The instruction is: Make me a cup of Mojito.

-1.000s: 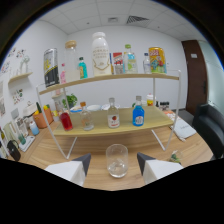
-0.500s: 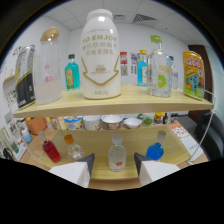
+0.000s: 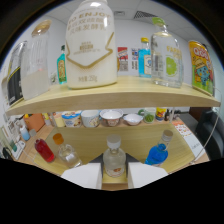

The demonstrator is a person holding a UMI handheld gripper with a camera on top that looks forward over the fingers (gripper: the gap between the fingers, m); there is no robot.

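Camera has climbed and closed in over the last second: glass cup gone from view, upper wooden shelf (image 3: 115, 97) now fills the frame. Gripper (image 3: 115, 175) fingers apart, nothing clamped; small clear bottle with pale cap (image 3: 114, 159) on the lower shelf shows in the gap between them. Big white plastic jar with tan label (image 3: 91, 45) sits dead ahead on the upper shelf; clear lime-labelled bottle (image 3: 166, 60) stands well to its right. Looks like ingredient fetch; target unclear.

White jar (image 3: 91, 45), blue bottle (image 3: 158, 151), red bottle (image 3: 45, 150), pale wooden shelf (image 3: 125, 96).
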